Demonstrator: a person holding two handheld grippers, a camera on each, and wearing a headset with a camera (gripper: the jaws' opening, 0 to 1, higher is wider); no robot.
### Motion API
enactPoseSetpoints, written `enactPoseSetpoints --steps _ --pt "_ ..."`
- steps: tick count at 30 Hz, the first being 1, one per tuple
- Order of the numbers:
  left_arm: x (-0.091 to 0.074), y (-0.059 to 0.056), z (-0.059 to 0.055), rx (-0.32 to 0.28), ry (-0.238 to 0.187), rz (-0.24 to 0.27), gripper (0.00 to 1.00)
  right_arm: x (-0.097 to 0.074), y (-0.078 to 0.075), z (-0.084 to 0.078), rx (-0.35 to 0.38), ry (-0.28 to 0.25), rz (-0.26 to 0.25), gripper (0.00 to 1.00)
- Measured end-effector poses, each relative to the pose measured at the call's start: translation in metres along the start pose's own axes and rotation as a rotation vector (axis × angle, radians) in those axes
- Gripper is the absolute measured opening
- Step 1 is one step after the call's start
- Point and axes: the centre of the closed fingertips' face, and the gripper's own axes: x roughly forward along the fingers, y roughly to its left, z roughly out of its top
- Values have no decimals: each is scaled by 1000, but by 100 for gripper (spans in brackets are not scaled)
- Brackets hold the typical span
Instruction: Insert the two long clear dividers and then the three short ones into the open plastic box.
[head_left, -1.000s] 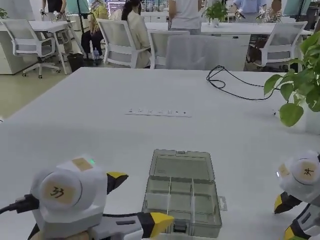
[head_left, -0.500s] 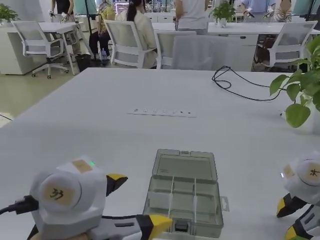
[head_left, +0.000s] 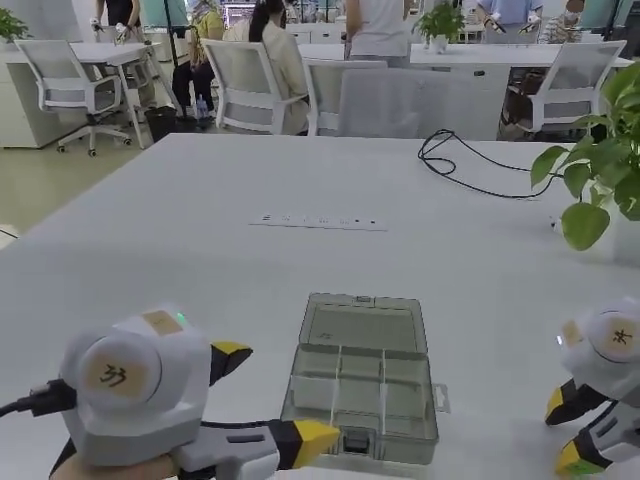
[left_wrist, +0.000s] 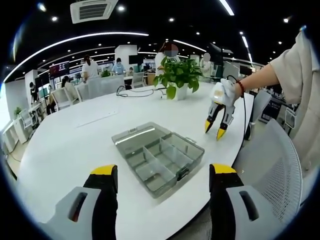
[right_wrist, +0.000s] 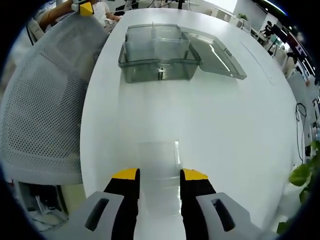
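The clear plastic box (head_left: 360, 392) lies near the table's front edge with its lid (head_left: 362, 324) folded flat behind it. Clear dividers stand inside and split it into compartments. The box (left_wrist: 159, 157) is straight ahead of my left gripper (left_wrist: 162, 175), which is open and empty; in the head view the left gripper (head_left: 268, 398) is just left of the box. My right gripper (head_left: 562, 430) hovers to the right, away from the box (right_wrist: 159, 51). A faint clear rectangular piece (right_wrist: 157, 157) spans the gap ahead of my right gripper (right_wrist: 159, 175); held or lying on the table, I cannot tell.
A potted plant (head_left: 600, 170) stands at the right edge of the white table (head_left: 200, 260), with a black cable (head_left: 470, 165) beside it. A mesh chair (right_wrist: 45, 95) sits close to the table's near edge. People sit at desks far behind.
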Motion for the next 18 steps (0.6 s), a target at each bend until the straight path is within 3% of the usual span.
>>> enactPoseSetpoints --steps 10,18 --pt "-5 2 4 -11 -17 -7 73 -13 -9 19 -28 -43 -121 32" --pt "-5 -5 8 -35 -32 -44 68 -36 -12 55 -66 -118 -242 32"
